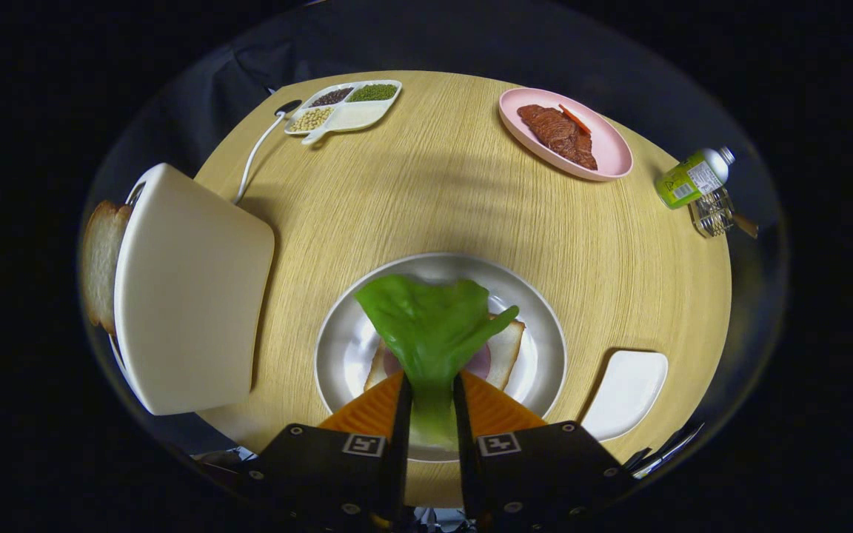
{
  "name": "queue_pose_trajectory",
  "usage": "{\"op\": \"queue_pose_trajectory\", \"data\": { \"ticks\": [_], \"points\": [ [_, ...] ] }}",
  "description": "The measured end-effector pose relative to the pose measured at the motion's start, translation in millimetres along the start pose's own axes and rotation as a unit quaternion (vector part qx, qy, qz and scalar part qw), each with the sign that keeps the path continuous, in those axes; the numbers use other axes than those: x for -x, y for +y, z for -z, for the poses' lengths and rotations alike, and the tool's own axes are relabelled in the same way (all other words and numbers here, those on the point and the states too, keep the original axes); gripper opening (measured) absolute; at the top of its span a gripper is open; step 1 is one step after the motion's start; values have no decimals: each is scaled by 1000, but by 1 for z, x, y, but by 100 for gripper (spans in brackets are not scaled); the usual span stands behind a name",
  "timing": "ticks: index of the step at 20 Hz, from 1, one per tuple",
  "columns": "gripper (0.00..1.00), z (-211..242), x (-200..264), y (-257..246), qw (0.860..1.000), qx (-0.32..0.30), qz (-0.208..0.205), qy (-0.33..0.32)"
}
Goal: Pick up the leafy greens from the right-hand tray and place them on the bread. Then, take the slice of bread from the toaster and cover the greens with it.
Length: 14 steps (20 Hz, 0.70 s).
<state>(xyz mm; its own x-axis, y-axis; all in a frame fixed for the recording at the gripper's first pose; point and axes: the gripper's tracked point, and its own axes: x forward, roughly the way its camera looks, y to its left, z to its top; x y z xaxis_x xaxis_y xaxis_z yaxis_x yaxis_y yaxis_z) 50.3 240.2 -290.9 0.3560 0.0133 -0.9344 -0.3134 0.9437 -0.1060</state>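
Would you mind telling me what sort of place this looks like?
Probably a staged breakfast table in a booth: a round wooden table with a toaster, a plate of bread, and dark cloth behind. The gripper holds leafy greens.

Tool [432,400] points forward and down, seen from its own camera, both fingers [403,414] rising side by side from the two dark housing blocks at the base. Fingers nearly parallel, narrow gap between them. They are clamped on the stem of the leafy greens [426,326]: stem pinched between the inner finger faces, leaf fanning out just ahead of the fingertips. Both fingers press on the stem, one each side. Each housing block carries a square marker tag. The holding hand is not visible.
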Motion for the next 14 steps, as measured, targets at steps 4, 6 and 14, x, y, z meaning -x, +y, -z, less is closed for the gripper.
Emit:
{"op": "queue_pose_trajectory", "data": {
  "ticks": [4,6,14],
  "points": [
    [73,1,6,-5,1000,-3,7,-5],
    [94,0,7,-6,1000,-7,12,-8],
    [99,-5,60,9,1000,-6,17,-23]
  ]
}}
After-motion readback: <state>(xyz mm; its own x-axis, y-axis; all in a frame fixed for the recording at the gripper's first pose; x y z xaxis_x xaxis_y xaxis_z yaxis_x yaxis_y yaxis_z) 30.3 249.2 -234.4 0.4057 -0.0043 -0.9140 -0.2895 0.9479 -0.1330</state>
